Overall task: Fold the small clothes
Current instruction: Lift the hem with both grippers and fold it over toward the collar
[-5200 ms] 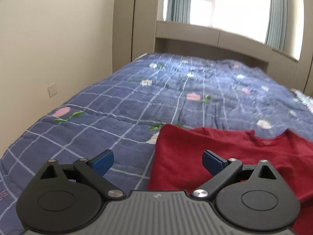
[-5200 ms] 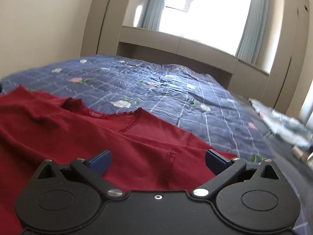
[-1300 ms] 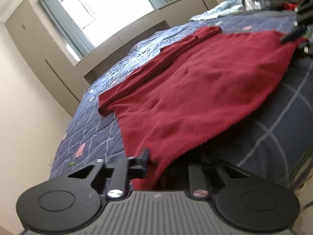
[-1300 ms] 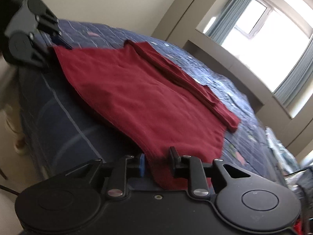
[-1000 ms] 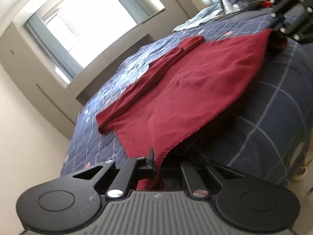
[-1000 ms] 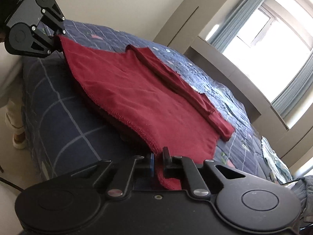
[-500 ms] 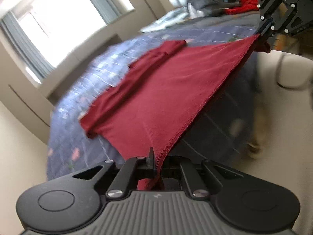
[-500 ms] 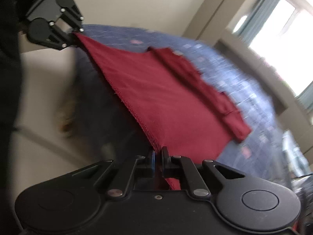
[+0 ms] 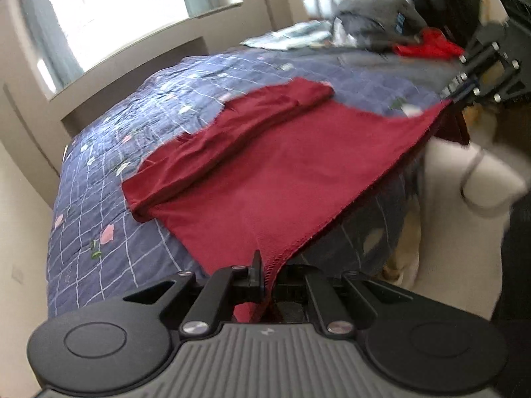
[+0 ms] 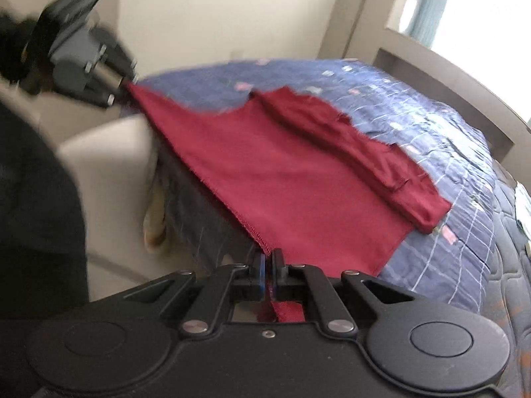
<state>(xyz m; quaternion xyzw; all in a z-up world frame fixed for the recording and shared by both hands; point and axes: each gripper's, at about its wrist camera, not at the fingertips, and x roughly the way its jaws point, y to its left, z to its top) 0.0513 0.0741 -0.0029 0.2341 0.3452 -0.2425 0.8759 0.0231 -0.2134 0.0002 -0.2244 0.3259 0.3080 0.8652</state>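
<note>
1. Tongs status: our left tongs [image 9: 265,278] are pressed together, pinching one hem corner of the red garment [image 9: 272,172]. A bit of red cloth pokes out behind the jaws.
2. Our right tongs [image 10: 268,270] are likewise pressed together, pinching the other hem corner of the same garment [image 10: 298,179]. Cloth bunches just behind the pads.
3. In the left wrist view we see the right tongs [image 9: 464,91] at the far end of the hem. In the right wrist view we see the left tongs [image 10: 116,86] at its far end.
4. Hem runs taut in a straight line between the two grips, raised off the bed edge.
5. Rest of the garment slopes down onto the blue checked quilt [image 9: 109,179] of the bed. Its far part lies on the quilt, with a sleeve [image 9: 232,139] folded across it in a thick band.
6. Both views are motion-blurred, mostly at the edges.
7. Past the bed's far side we see a pile of dark and red clothes [image 9: 398,33]. Details too blurred to tell.
8. A window [image 9: 142,6] sits behind the headboard end.
</note>
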